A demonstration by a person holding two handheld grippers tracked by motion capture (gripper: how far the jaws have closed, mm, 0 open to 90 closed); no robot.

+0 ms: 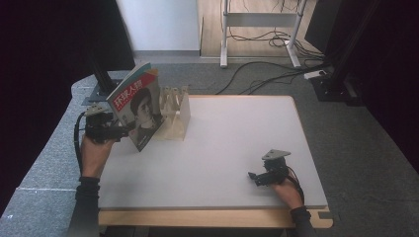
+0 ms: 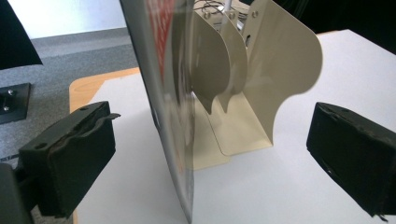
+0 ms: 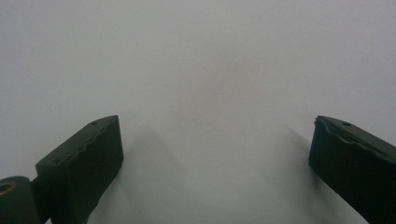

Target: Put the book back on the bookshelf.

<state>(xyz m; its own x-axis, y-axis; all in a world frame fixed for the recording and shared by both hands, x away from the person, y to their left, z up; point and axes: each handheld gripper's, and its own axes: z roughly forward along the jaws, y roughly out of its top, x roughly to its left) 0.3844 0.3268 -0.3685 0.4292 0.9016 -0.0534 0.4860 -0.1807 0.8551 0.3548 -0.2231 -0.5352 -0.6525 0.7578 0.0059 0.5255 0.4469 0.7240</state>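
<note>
A magazine point(image 1: 137, 106) leans against a cream file rack point(image 1: 175, 116); the left gripper point(image 2: 205, 154) straddles its edge, jaws wide apart (untouching). The right gripper point(image 1: 257, 177) rests open on the table point(image 1: 237, 143).

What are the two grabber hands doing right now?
Left gripper: open, pads clear of the thin upright magazine between its jaws.
Right gripper: open, holding nothing, over the white table.
</note>
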